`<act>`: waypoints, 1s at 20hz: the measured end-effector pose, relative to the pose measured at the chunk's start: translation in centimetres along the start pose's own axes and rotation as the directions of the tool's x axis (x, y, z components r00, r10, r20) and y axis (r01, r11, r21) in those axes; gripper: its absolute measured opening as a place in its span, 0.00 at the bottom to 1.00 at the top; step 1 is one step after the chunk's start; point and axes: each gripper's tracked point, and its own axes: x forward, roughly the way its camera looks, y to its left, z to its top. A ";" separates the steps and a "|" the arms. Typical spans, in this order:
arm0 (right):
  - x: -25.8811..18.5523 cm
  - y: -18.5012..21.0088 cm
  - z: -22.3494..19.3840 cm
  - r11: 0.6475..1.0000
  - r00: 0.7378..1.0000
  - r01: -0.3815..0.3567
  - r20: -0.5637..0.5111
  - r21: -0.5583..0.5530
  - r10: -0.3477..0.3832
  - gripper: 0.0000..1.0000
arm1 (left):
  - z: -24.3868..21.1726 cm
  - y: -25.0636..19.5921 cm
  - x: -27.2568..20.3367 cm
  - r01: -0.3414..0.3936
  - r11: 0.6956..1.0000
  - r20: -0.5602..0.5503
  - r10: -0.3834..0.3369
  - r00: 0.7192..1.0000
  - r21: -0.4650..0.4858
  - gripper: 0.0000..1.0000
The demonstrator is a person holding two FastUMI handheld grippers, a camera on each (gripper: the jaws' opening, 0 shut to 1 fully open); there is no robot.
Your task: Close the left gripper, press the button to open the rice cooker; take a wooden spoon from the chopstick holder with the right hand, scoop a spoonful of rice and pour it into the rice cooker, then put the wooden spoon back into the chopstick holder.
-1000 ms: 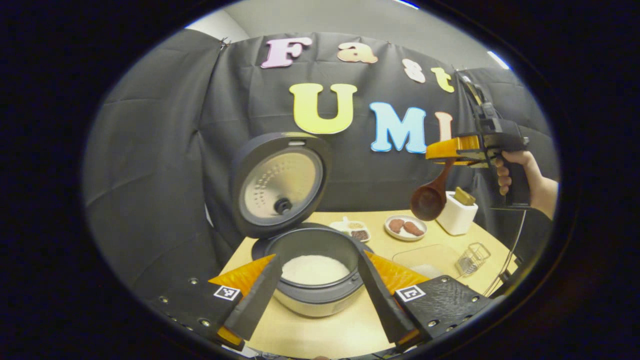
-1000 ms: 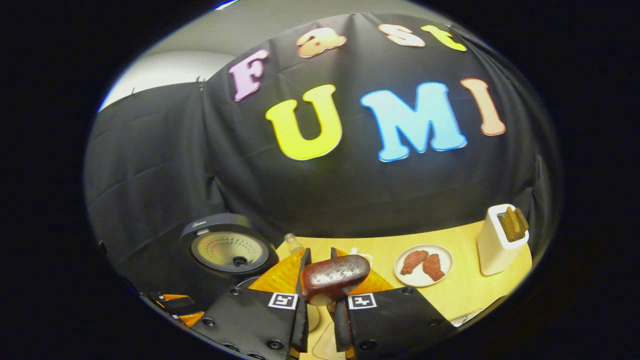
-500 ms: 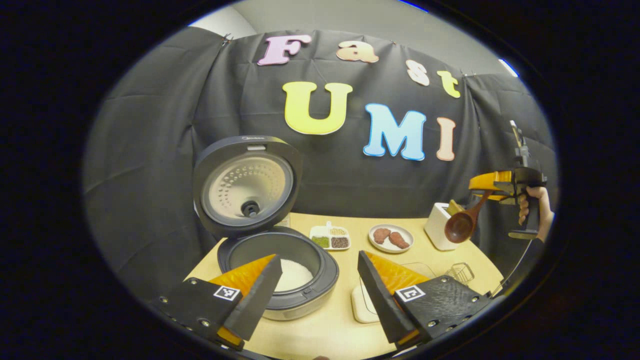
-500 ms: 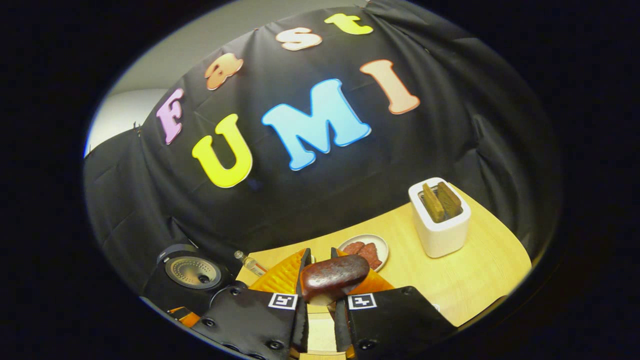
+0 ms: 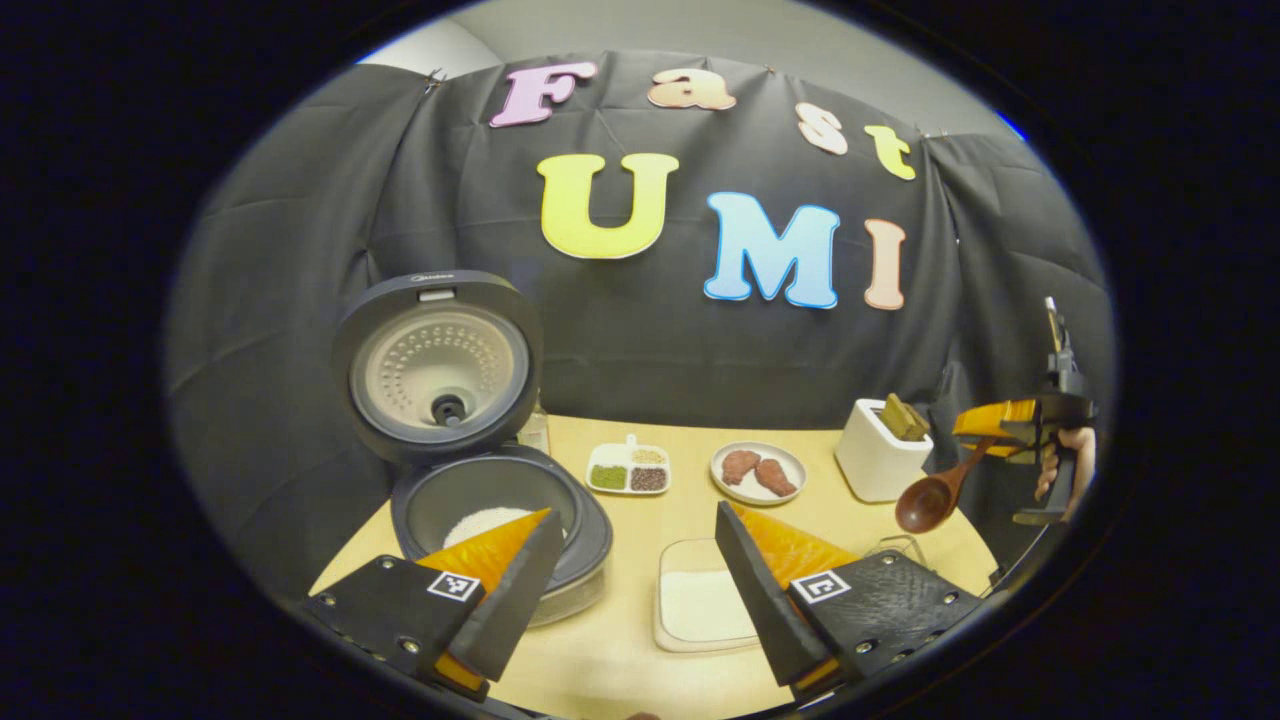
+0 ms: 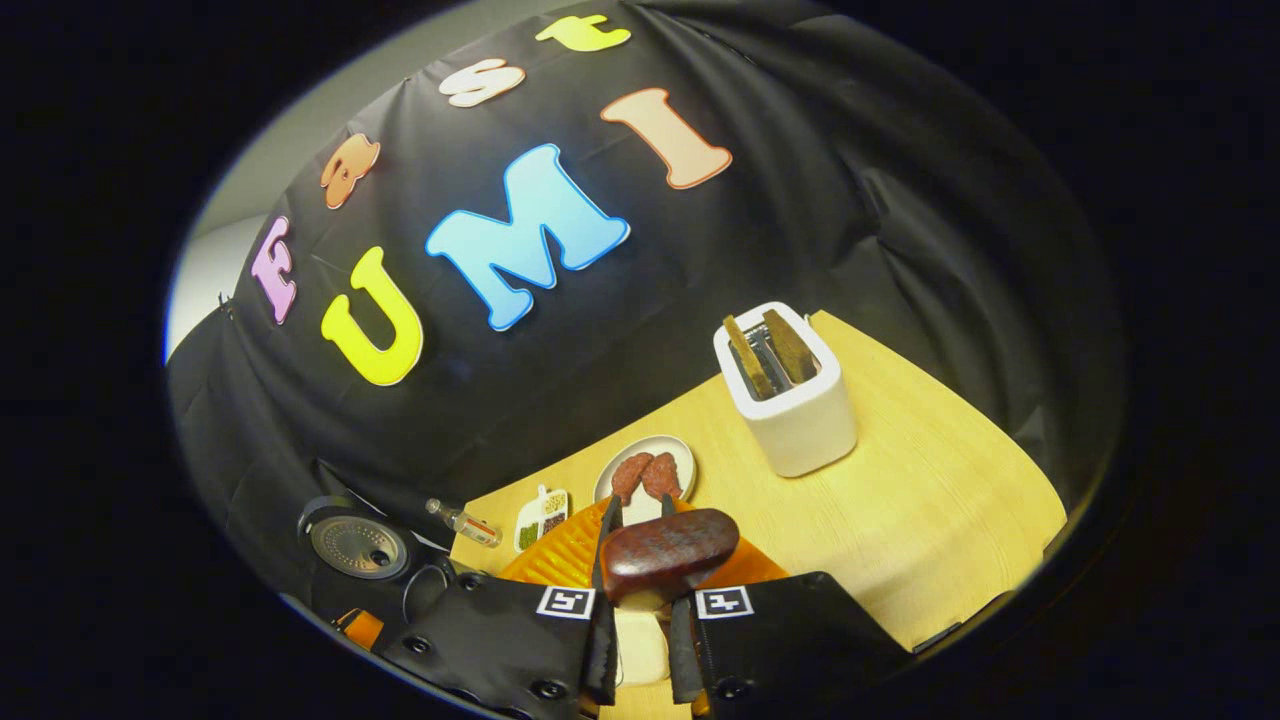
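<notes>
Booth table [image 5: 620, 610]: rice cooker [image 5: 497, 520] open with rice inside, my left gripper [image 5: 630, 590] spread wide, right gripper [image 6: 636, 560] clamping wooden spoon [image 5: 930, 497] right of chopstick holder [image 6: 787, 390]; return left.

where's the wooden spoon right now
In the left gripper view the wooden spoon hangs bowl-down from the right gripper at the far right, above the table's edge, just right of the white chopstick holder.
</notes>
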 end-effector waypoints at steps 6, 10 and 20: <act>1.3 -3.6 -2.0 0.999 0.991 -0.038 -0.128 0.004 0.038 0.23 | -1.1 -3.3 -1.3 -0.081 0.997 -0.006 0.081 0.997 -0.004 0.94; 2.4 -4.7 -3.7 0.997 0.976 -0.077 -0.207 -0.019 0.071 0.23 | -2.5 -4.6 -2.6 -0.161 0.987 -0.013 0.160 0.987 -0.013 0.97; 4.8 -6.1 -7.2 0.997 0.949 -0.064 -0.312 -0.033 0.051 0.27 | -2.9 -6.6 -5.6 -0.248 0.968 -0.020 0.248 0.968 0.027 0.96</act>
